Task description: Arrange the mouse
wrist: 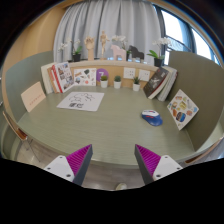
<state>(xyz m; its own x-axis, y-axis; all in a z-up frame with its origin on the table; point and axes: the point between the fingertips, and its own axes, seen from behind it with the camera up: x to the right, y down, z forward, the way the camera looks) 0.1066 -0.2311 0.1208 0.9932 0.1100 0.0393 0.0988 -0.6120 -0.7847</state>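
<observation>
A dark computer mouse (151, 115) sits on a small blue pad (152, 120) on the grey-green table (110, 120), far beyond my fingers and to the right. My gripper (113, 162) is open and empty, held above the table's near edge. Its two magenta pads (78, 161) stand wide apart with nothing between them.
A printed sheet (81, 100) lies on the table at the left. Books and cards (58, 77) lean along the back and left, and a picture book (181, 108) leans at the right. Small potted plants (118, 80) and a purple ball (101, 74) stand at the back by the window.
</observation>
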